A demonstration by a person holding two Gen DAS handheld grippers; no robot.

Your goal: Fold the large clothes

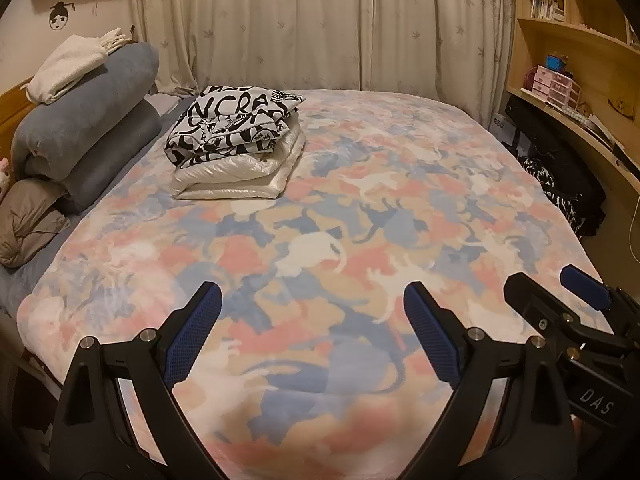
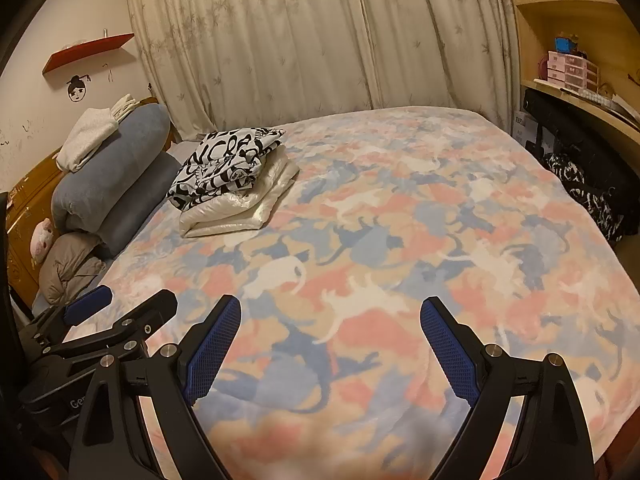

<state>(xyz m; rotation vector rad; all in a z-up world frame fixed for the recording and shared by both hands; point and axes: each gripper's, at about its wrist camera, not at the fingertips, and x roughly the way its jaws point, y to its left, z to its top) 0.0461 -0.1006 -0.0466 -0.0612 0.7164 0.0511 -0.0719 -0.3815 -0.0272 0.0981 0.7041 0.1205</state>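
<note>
1. Here, the left tongs [image 1: 312, 324] hang spread wide above the near end of the bed [image 1: 400, 208], with nothing between their blue pads [image 1: 432, 340].
2. The right tongs [image 2: 330, 344] are likewise wide open and empty, over the same near end of the bed; in the left wrist view they show just beside the left tongs, on their right side.
3. Under both tongs lies the cat-print blanket [image 2: 400, 280] in pink, blue, cream and white, spread flat over the bed.
4. The folded clothes [image 1: 236, 132] sit in a stack on the bed's far left part, well apart from both tongs: a black-and-white lettered garment [image 2: 228, 168] on top, a folded white padded piece [image 2: 240, 208] beneath it.
5. Left of the stack, at the bed's left side, a rolled blue-grey duvet [image 1: 88, 120] is piled up, with a white folded cloth [image 1: 68, 68] on top and a grey-brown pillow [image 1: 28, 220] at its near end.
6. A pink plush toy [image 2: 42, 240] rests beside that pillow, against a wooden headboard [image 2: 28, 208].
7. Behind the bed hang pale leaf-print curtains [image 1: 320, 20].
8. To the bed's right stand wooden shelves [image 1: 580, 40] holding books and small pink drawers [image 1: 554, 82].
</note>
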